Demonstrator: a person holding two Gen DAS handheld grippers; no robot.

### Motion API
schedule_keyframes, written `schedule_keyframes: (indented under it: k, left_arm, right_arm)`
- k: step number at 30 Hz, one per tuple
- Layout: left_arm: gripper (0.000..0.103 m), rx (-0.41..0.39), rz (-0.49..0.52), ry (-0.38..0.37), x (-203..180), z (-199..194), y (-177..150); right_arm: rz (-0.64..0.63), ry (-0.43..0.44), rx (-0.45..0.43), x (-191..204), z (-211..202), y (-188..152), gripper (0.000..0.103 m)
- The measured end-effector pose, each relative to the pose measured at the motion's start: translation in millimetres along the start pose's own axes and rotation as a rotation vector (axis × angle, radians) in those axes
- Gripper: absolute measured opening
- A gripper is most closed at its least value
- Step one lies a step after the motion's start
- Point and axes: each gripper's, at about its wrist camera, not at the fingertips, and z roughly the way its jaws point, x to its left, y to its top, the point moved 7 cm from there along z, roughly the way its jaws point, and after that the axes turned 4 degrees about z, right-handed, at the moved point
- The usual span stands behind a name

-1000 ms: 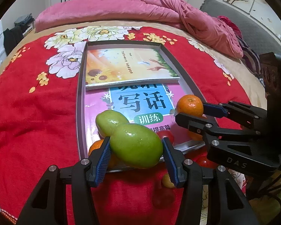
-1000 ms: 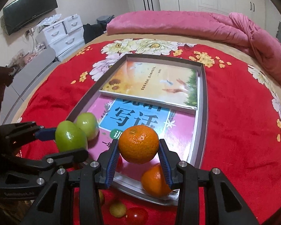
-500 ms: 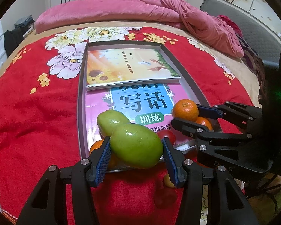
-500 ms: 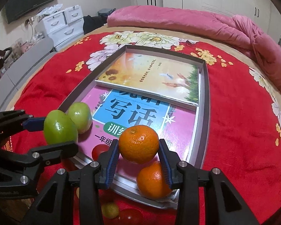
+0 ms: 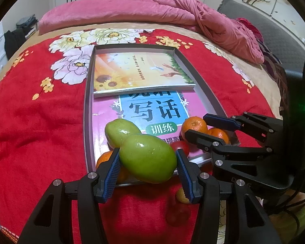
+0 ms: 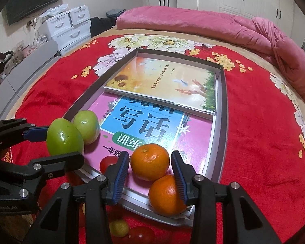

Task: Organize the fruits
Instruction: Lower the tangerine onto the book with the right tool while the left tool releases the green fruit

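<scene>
My left gripper (image 5: 148, 160) is shut on a green mango (image 5: 148, 158), held just above the near end of the grey tray (image 5: 88, 111). A second green mango (image 5: 120, 131) lies in the tray behind it. My right gripper (image 6: 150, 164) is shut on an orange (image 6: 150, 161), low over the pink book (image 6: 193, 142) at the tray's near right corner. Another orange (image 6: 166, 195) lies right below it against the rim. A red tomato (image 6: 108, 162) sits in the tray between the two grippers. One more orange (image 5: 105, 158) is partly hidden behind my left fingers.
Two books fill the tray, a sunflower one (image 5: 136, 71) on top of the pink one. A small yellow fruit (image 6: 119, 227) and red fruits (image 6: 141, 234) lie on the red floral blanket (image 5: 40, 122) in front of the tray. A pink duvet (image 5: 152, 10) is bunched at the back.
My right gripper has sunk with its orange toward the tray, ending close above the other orange. The left gripper and its mango have stayed put.
</scene>
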Motion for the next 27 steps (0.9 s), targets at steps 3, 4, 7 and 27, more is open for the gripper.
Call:
schedule_keyframes:
  k: [3, 4, 7, 27]
  left_arm:
    - [0.055, 0.000, -0.001, -0.002, 0, 0, 0]
    - [0.055, -0.002, -0.001, -0.002, 0, 0, 0]
    - [0.055, -0.005, -0.010, -0.008, 1, -1, 1]
    - [0.055, -0.004, -0.021, -0.018, 3, -2, 1]
  right_arm:
    - [0.002, -0.005, -0.001, -1, -1, 0, 0.043]
    - [0.004, -0.005, -0.001, -1, -1, 0, 0.043]
    - [0.007, -0.013, -0.007, -1, -4, -1, 0.045]
    - [0.079, -0.015, -0.096, -4, -41, 5, 0.061]
